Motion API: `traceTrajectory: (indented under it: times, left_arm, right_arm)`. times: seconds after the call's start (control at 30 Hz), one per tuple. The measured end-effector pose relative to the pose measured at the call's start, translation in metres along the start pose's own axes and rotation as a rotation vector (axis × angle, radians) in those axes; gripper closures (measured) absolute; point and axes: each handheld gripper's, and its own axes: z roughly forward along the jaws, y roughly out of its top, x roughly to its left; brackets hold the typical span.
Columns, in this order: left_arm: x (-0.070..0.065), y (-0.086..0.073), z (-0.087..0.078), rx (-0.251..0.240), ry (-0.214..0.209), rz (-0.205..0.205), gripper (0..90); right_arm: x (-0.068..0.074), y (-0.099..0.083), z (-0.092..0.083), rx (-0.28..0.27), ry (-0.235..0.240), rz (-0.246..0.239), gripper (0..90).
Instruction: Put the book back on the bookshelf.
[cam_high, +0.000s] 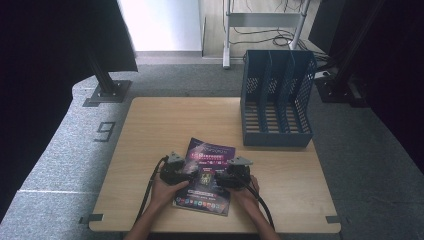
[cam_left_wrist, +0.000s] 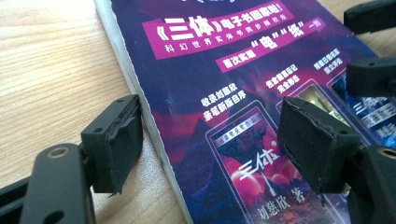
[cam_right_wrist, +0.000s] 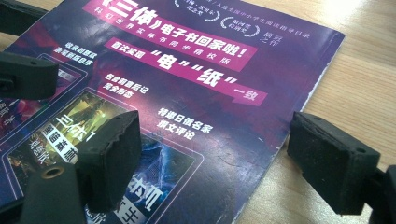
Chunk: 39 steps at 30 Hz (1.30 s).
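Left gripper (cam_high: 186, 172): jaws set wide, straddling the left edge of the magazine (cam_high: 206, 176). In the left gripper view (cam_left_wrist: 210, 142) one jaw sits over the bare table (cam_high: 150, 130) just beside that edge, the other over the cover; whether either presses down cannot be told.

Right gripper (cam_high: 223, 176): jaws also wide. In the right gripper view (cam_right_wrist: 210, 158) they straddle the magazine's right edge, 1 jaw over the cover, 1 over wood.

Magazine: flat on the table near the person's edge, slightly askew, purple cover up.

Rack (cam_high: 276, 97): blue mesh, 3 slots, at the far right of the table, well apart from the magazine; the visible slots hold nothing.
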Motion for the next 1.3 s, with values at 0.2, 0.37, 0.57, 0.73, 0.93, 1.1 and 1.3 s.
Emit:
traceTrajectory:
  times: [0.2, 0.37, 0.57, 0.73, 0.93, 1.1, 1.3]
  left_arm:
    - [0.002, 0.0, -0.002, -0.005, -0.012, -0.044, 26.4]
    - [0.004, 0.0, -0.004, -0.003, -0.032, -0.066, 28.0]
    - [0.002, 0.002, -0.013, -0.039, -0.06, -0.079, 30.6]
    - [0.001, 0.005, -0.02, -0.073, -0.092, -0.073, 34.2]
    - [-0.007, 0.009, -0.024, -0.081, -0.197, -0.054, 38.7]
    - [-0.015, 0.009, -0.017, -0.038, -0.148, 0.015, 39.2]
    - [-0.009, 0.009, -0.012, -0.027, -0.139, 0.009, 40.0]
  right_arm:
    - [0.0, 0.0, 0.0, 0.0, -0.001, 0.0, 17.8]
    - [-0.001, -0.001, -0.001, 0.0, 0.001, 0.001, 18.2]
    - [-0.001, -0.001, -0.001, -0.001, -0.003, 0.005, 18.7]
    - [-0.001, -0.001, -0.001, -0.002, -0.004, 0.006, 18.7]
    - [-0.001, -0.001, -0.001, -0.002, -0.004, 0.006, 18.7]
    - [-0.001, -0.001, -0.002, -0.001, -0.004, 0.009, 18.7]
    - [-0.001, -0.001, -0.002, -0.001, -0.004, 0.008, 18.8]
